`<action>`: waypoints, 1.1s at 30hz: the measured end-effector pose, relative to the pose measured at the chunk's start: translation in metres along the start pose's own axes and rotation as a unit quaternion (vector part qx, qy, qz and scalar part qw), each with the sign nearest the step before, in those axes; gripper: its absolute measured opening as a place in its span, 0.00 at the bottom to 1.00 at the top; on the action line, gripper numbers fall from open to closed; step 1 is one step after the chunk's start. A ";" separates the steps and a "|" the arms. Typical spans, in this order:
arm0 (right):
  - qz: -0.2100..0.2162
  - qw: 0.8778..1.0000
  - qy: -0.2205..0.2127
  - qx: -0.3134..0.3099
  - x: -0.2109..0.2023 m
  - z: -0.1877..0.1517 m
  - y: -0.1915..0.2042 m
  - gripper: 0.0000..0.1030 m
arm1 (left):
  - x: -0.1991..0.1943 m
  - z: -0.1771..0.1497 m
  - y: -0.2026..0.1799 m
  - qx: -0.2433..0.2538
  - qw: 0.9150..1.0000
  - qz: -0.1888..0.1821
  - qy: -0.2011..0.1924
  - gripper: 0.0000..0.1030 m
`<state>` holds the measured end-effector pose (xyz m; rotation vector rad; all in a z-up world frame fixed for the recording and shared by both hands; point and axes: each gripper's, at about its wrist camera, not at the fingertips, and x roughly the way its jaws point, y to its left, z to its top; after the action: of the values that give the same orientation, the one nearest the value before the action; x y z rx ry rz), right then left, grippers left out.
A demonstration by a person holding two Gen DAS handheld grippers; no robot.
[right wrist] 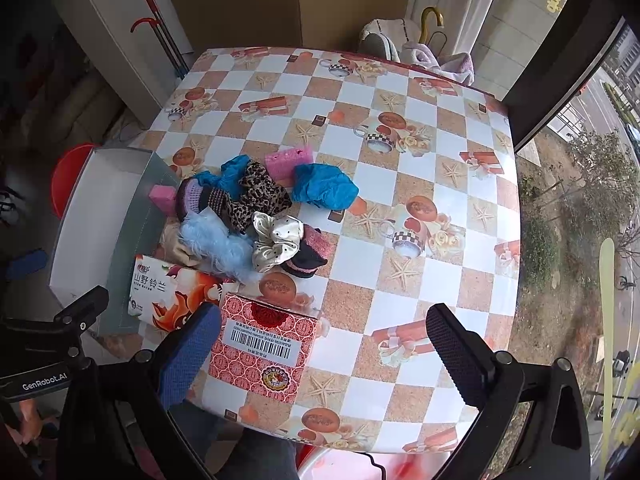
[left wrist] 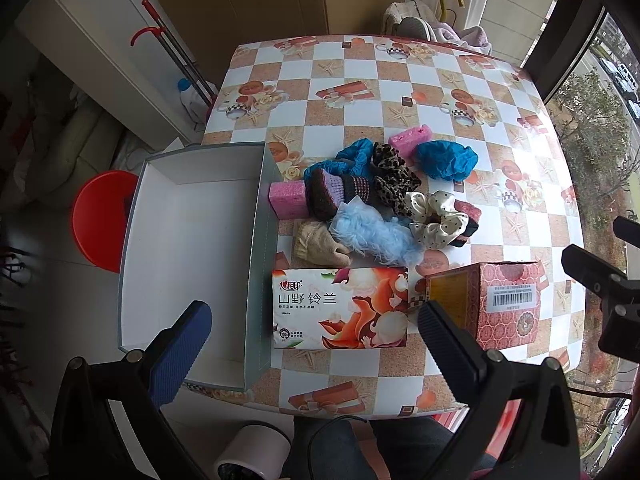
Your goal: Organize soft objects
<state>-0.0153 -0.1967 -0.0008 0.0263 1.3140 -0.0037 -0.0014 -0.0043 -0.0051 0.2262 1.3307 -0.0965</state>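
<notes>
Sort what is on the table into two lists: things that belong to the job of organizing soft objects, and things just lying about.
Belongs to the job:
blue shower caps
leopard scrunchie
dotted cream scrunchie
fluffy blue piece
knitted purple piece
pink sponges
beige glove
open white box, likely the container

Lying about:
tissue pack
red patterned carton
red stool

Checked table [left wrist: 360, 80] bears soft pile [left wrist: 384, 200], boxes [left wrist: 340, 308]

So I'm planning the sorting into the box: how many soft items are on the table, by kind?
Pink sponges: 2
Blue shoe covers: 2
Scrunchies: 2
Knit pieces: 3
Blue fluffy item: 1
Tissue pack: 1
Total: 11
</notes>
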 end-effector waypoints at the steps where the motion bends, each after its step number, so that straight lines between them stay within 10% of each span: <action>1: 0.000 1.000 0.000 0.000 0.000 0.000 0.000 1.00 | 0.000 0.000 0.000 0.001 1.000 0.000 0.000 1.00; 33: 0.001 1.000 0.004 -0.002 0.007 0.005 -0.012 1.00 | 0.004 -0.002 -0.003 0.001 1.000 0.004 0.000 1.00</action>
<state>-0.0094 -0.2088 -0.0064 0.0234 1.3210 0.0001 -0.0026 -0.0061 -0.0096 0.2340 1.3301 -0.0916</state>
